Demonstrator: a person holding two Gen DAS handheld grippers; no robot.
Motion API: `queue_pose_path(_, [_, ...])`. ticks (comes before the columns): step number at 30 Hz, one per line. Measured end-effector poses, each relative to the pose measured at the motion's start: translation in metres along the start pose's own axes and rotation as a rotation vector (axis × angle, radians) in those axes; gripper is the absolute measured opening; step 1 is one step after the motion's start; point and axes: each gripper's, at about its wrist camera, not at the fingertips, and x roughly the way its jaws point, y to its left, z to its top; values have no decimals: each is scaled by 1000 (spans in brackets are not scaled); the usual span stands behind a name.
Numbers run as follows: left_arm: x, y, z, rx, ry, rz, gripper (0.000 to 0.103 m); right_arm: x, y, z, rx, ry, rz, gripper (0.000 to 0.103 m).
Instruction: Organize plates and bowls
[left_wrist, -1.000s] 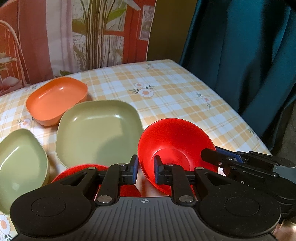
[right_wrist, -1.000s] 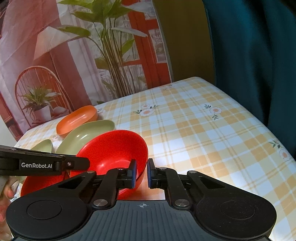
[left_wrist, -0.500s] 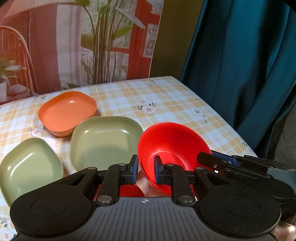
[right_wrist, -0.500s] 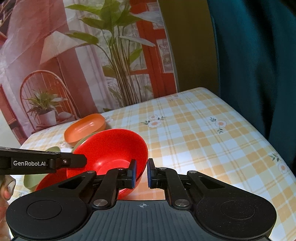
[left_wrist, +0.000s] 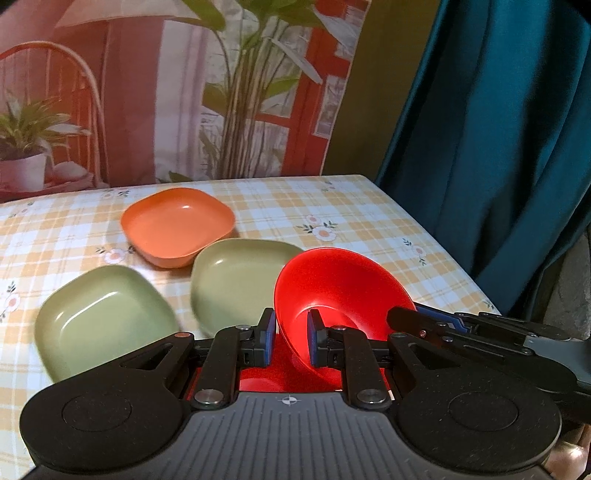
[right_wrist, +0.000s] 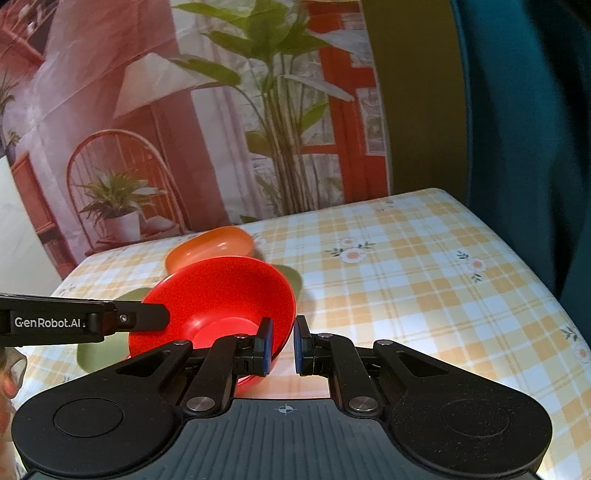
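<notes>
step: red bowl (left_wrist: 343, 291) carried | left claw (left_wrist: 290, 341) and right claw (right_wrist: 283, 345) clamped on opposite rims, bowl raised off tabletop (right_wrist: 424, 288) | advice: rims kept level; destination likely the red dish (left_wrist: 258, 382) below, partly hidden

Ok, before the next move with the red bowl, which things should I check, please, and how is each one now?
1. Left tongs shut on the red bowl rim: ok.
2. Right tongs shut on the opposite rim: ok.
3. Bowl clear of the red dish beneath: cannot tell.
4. Near green plate, far green plate and orange plate empty: ok.
5. Free tablecloth on the right side: ok.
</notes>
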Motion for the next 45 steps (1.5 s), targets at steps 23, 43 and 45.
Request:
queue_pose_path(23, [-24, 41, -27, -103, 3, 24, 18, 14, 42, -16, -70, 77, 65, 11])
queue_pose_path(43, [-19, 54, -48, -153, 47, 33, 19, 18, 47, -32, -75, 90, 94, 14])
queue_pose_path(45, [-19, 55, -49, -157, 43, 31, 19, 18, 47, -32, -74, 88, 95, 15])
